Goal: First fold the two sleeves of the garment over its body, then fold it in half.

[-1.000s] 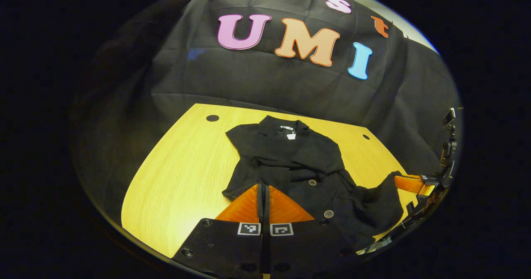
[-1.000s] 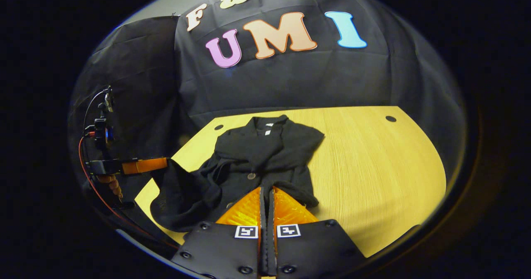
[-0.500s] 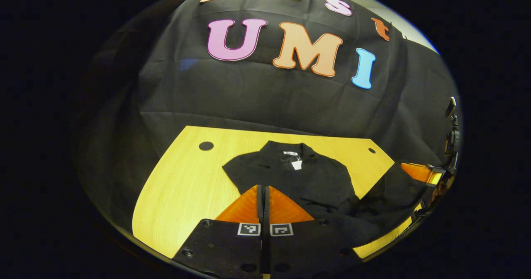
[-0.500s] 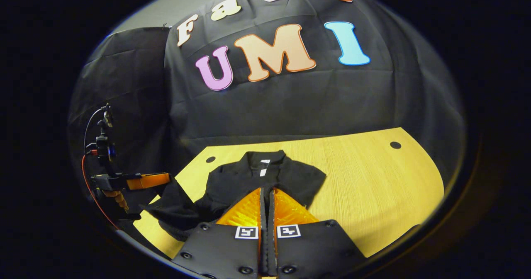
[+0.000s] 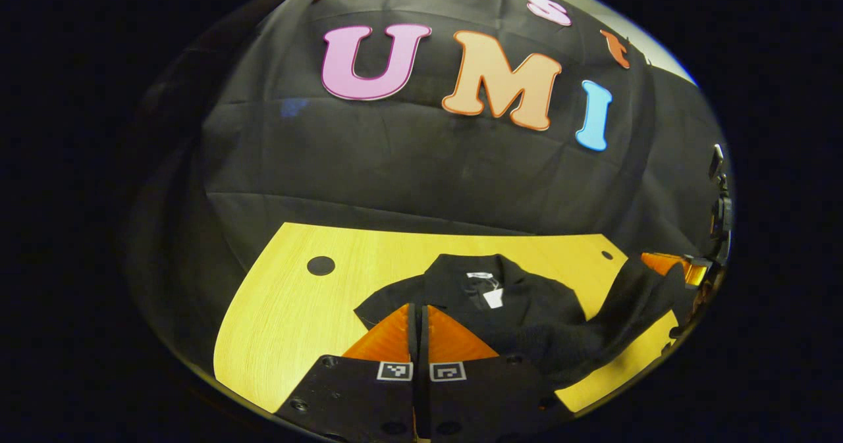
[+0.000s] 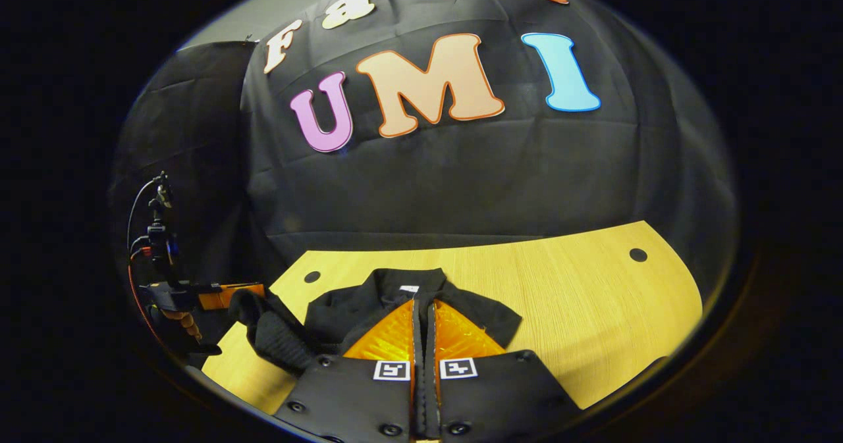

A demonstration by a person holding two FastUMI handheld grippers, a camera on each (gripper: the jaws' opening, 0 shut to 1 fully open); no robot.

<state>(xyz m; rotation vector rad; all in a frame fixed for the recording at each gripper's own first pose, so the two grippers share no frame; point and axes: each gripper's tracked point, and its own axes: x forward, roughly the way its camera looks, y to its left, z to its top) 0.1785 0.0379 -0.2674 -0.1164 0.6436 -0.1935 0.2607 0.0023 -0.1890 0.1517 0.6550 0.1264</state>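
Black knit fabric, a buttoned garment (image 5: 527, 308) with a collar and a pale tag at the neck, lies on the yellow wood-grain bench (image 5: 296, 311). In the left gripper view we see its collar end flat on the bench, while the near hem is lifted off the surface.

Left gripper (image 5: 417, 328): fingers pressed together, no gap between them. The garment's edge runs up to the tips; we cannot tell from this view whether fabric is caught between them. In the right gripper view the same gripper (image 6: 240, 294) appears at the left, held by a hand (image 6: 181, 321), with a bunched fold of the garment (image 6: 369, 308) at its tip, so it reads as pinching the fabric.

Right gripper (image 6: 423, 331): fingers likewise pressed together, tips over the garment just below the collar. In the left gripper view it (image 5: 665, 265) sits at the far right with cloth draped up to its tip, pinching the hem.

Bench (image 6: 593, 305) has round dark holes near its corners, one at the rear left (image 5: 321, 265). No containers on it.
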